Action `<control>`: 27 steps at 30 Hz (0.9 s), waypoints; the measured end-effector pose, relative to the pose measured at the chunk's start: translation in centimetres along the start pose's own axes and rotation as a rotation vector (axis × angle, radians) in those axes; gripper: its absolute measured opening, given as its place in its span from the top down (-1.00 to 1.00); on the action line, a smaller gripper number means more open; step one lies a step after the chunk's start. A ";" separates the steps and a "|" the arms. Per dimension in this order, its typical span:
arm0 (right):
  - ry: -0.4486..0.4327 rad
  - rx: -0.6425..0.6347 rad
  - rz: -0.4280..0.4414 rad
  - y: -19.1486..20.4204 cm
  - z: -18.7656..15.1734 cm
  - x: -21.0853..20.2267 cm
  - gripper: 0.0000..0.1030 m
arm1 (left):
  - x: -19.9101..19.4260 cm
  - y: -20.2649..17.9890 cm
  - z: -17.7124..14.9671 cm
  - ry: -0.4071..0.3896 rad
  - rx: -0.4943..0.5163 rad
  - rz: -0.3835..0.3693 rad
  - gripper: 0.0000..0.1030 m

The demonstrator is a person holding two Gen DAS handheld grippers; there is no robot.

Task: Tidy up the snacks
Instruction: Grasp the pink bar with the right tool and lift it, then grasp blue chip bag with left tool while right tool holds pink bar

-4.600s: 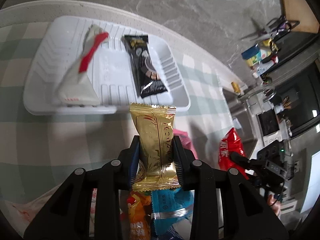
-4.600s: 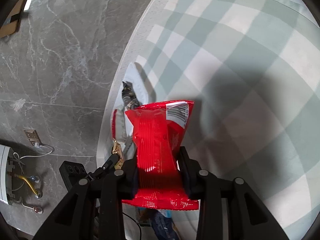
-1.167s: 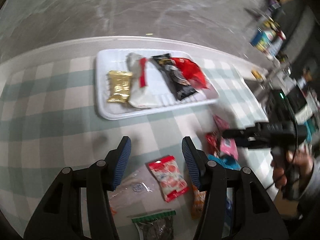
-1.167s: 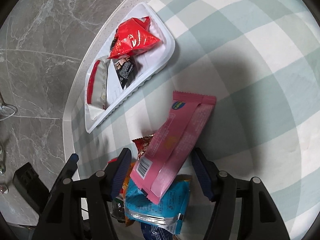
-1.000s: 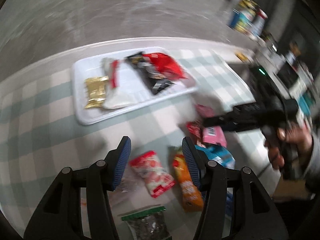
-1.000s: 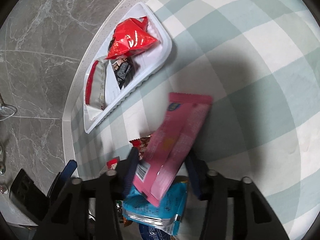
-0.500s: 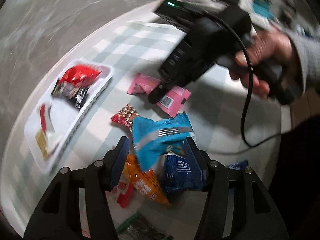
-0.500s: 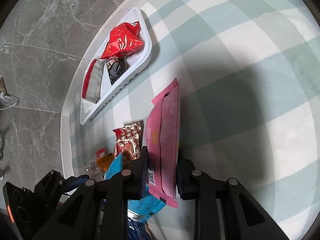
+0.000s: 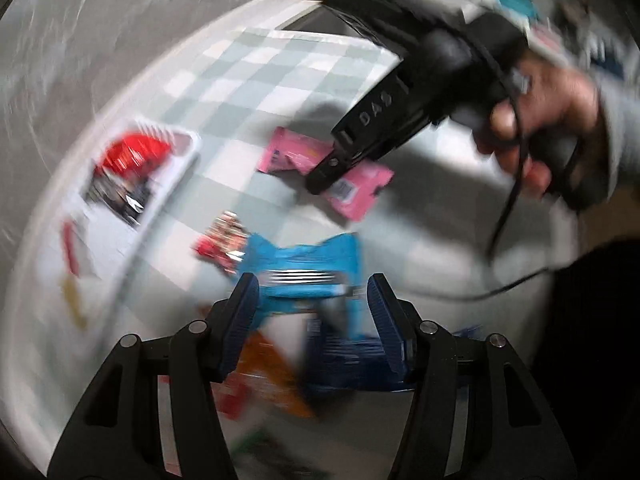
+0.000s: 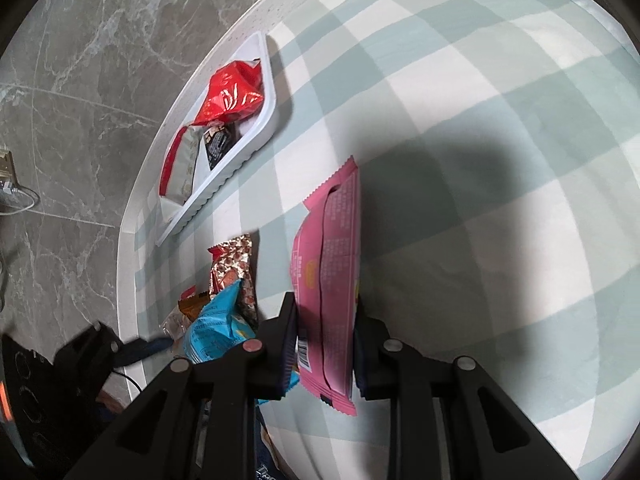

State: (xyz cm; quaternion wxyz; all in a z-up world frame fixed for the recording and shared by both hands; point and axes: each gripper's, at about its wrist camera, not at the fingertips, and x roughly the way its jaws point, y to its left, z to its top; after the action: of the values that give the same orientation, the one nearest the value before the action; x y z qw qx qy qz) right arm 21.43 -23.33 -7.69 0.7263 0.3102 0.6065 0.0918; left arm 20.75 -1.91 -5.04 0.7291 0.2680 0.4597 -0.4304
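Note:
My right gripper (image 10: 324, 320) is shut on a pink snack packet (image 10: 326, 280), held edge-up just over the checked tablecloth; in the left wrist view the same pink packet (image 9: 360, 188) sits in the right gripper (image 9: 320, 184). My left gripper (image 9: 314, 312) is open above a pile of loose snacks, with a light-blue packet (image 9: 304, 268) lying between and below its fingers; no pad visibly presses on it. The white tray (image 10: 256, 140) near the table's edge holds a red packet (image 10: 232, 92), a black packet (image 10: 218, 140) and a white-and-red packet (image 10: 182, 164).
A spotted red-brown packet (image 10: 234, 272), the light-blue packet (image 10: 216, 328) and an orange packet (image 10: 192, 306) lie left of the pink one. A person's hand (image 9: 532, 112) grips the right tool, its cable trailing. The table's rounded edge and a marble floor lie beyond the tray.
The right gripper closed on the pink packet and turned it up on edge. The left gripper swung from facing the tray to above the loose pile. The tray gained the gold and red packets.

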 end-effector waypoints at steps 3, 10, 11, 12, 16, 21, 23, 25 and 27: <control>-0.009 0.015 0.011 -0.5 -0.1 -0.2 0.49 | -0.1 1.0 0.2 0.008 -0.168 -0.133 -0.10; -0.027 0.032 0.031 -0.8 -0.4 -0.4 0.48 | 2.6 3.6 -0.2 0.091 -0.509 -0.187 -0.10; -0.028 0.032 0.032 -0.9 -0.4 -0.4 0.48 | 3.0 4.1 -0.4 0.098 -0.554 -0.177 -0.11; -0.028 0.031 0.034 -0.9 -0.4 -0.4 0.48 | 3.4 4.5 -0.4 0.110 -0.591 -0.161 -0.10; -0.032 0.024 0.035 -1.1 -0.5 -0.6 0.48 | 4.6 5.1 -0.3 0.129 -0.667 -0.136 -0.10; -0.034 0.011 0.034 -1.2 -0.6 -0.8 0.48 | 5.8 5.4 0.2 0.132 -0.738 -0.117 -0.10; -0.035 0.007 0.036 -1.3 -0.6 -0.9 0.48 | 6.4 5.7 0.4 0.132 -0.763 -0.108 -0.10; -0.035 0.004 0.038 -1.3 -0.7 -0.9 0.48 | 6.5 5.6 0.6 0.133 -0.775 -0.103 -0.11; -0.035 0.002 0.041 -1.4 -0.7 -0.9 0.48 | 6.8 5.6 0.7 0.133 -0.782 -0.089 -0.11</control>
State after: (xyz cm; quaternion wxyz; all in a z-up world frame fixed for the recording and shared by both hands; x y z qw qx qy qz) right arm 20.17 -24.65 -7.79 0.7345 0.3249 0.5872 0.1006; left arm 27.41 -2.34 -10.84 0.7255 -0.0226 0.6462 -0.2357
